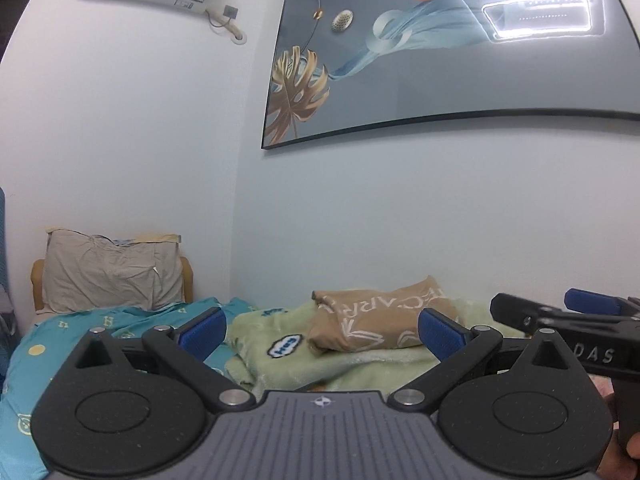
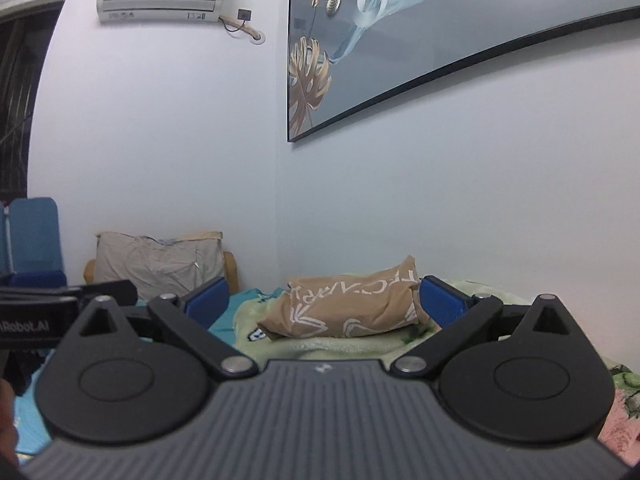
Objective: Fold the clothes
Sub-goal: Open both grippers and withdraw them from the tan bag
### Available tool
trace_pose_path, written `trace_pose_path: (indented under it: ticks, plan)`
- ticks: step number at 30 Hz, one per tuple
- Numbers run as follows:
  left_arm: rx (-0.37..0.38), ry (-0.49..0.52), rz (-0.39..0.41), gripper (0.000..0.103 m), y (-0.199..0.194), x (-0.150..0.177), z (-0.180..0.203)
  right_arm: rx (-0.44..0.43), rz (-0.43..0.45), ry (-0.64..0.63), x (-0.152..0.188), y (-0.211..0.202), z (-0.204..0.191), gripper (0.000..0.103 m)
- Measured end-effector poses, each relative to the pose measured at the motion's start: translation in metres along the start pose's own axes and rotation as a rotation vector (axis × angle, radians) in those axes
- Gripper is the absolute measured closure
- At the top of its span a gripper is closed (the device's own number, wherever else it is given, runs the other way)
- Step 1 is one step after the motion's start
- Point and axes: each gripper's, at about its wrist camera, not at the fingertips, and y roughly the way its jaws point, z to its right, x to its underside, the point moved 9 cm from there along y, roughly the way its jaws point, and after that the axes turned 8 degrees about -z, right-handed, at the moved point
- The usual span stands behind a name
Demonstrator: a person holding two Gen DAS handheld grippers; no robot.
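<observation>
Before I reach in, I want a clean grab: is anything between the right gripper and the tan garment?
Nothing visible: the right gripper is open, apart from the tan garment, which lies on the green blanket.

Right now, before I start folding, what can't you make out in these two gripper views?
- Tan folded garment: its white lettering reads upside down and partly folded under in both views; the right end sits behind a blue pad of the right gripper.
- Green blanket: near part hidden by the left gripper body.
- Bed foreground: cut off by the bottom edge in both views.
</observation>
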Motion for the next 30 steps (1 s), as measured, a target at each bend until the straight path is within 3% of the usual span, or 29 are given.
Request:
trace_pose_path:
  ticks: [9, 30]
  plan:
    - [0.013, -0.034, -0.023, 0.0, 0.006, 0.03, -0.005, 0.036, -0.03, -0.004, 0.023, 0.009, -0.003, 0.0]
    - [-0.004, -0.04, -0.019, 0.0, -0.005, 0.026, -0.01, 0.052, -0.067, 0.002, 0.04, -0.006, -0.017, 0.0]
